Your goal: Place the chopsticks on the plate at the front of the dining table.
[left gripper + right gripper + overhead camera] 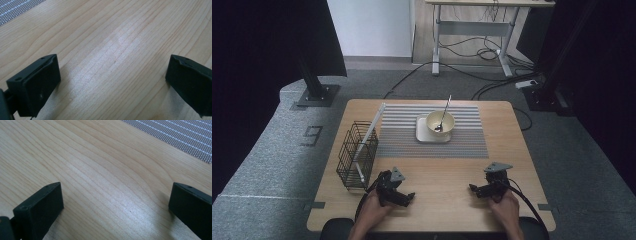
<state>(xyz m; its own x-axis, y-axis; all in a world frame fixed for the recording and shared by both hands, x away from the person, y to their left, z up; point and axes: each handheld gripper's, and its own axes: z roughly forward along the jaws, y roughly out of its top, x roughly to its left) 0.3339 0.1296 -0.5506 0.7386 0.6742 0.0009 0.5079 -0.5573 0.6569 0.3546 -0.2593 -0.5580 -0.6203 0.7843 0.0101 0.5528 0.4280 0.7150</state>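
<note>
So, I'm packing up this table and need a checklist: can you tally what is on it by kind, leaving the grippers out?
Wire basket: 1
Placemat: 1
Plate: 1
Bowl: 1
Spoon: 1
Total: 5
The spoon stands in the bowl, the bowl sits on the plate, and the plate lies on the placemat.

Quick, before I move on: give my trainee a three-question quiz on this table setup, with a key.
1. True or false: the spoon rests in the cream bowl.
2. What does the bowl stand on? A) bare wood B) a square white plate C) the wire basket
3. Which gripper is nearer the basket, the left gripper or the right gripper?

Key: 1 true. 2 B; the plate lies on the striped placemat. 3 The left gripper; both grippers are open over the wooden table.
</note>
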